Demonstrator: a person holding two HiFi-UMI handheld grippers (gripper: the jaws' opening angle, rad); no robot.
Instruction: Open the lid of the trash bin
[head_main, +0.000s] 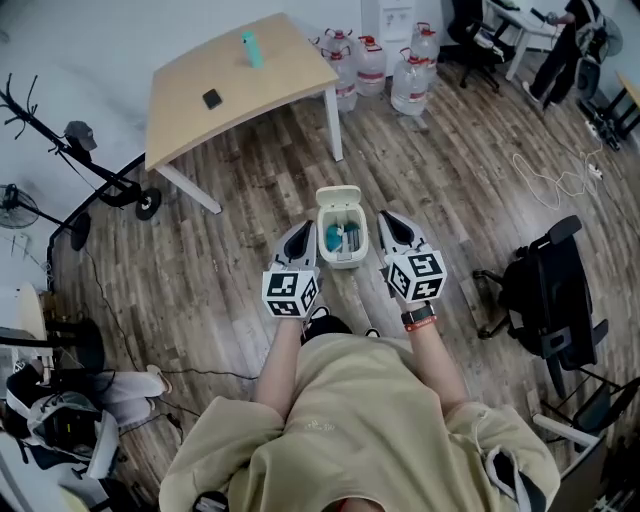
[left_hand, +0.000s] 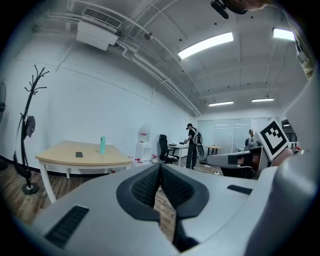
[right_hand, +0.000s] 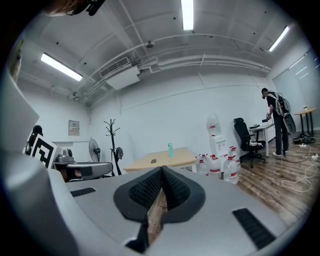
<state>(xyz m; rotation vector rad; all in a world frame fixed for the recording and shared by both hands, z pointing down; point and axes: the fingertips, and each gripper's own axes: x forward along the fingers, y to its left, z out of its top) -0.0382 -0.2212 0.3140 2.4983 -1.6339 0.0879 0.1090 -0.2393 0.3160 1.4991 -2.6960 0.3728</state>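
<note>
Beige cloth hung over the shoulders of the person nearest to me, who stood over a wooden floor with both arms stretched forward and a watch on the right wrist. The left gripper and the right gripper were level with each other, well apart, each with its marker cube at the near end. In the left gripper view the left gripper had its dark ribbed pads pressed together at the tips, with nothing between them. The right gripper was the same: tips meeting, empty, only floor boards showing through the slit behind them.

Between the two grippers, touching neither, the white trash bin stood on the floor. Its lid was already raised at the far edge, and something teal lay inside.

To the right of the bin stood a black office chair. Farther out and to the left was a pale wooden desk on white legs, carrying an upright teal bottle and a small black phone lying flat nearer the edge. A cluster of water jugs sat against the far wall just right of the desk. A white cable lay looped on the floor at the right, and another person stood in the far right corner.
</note>
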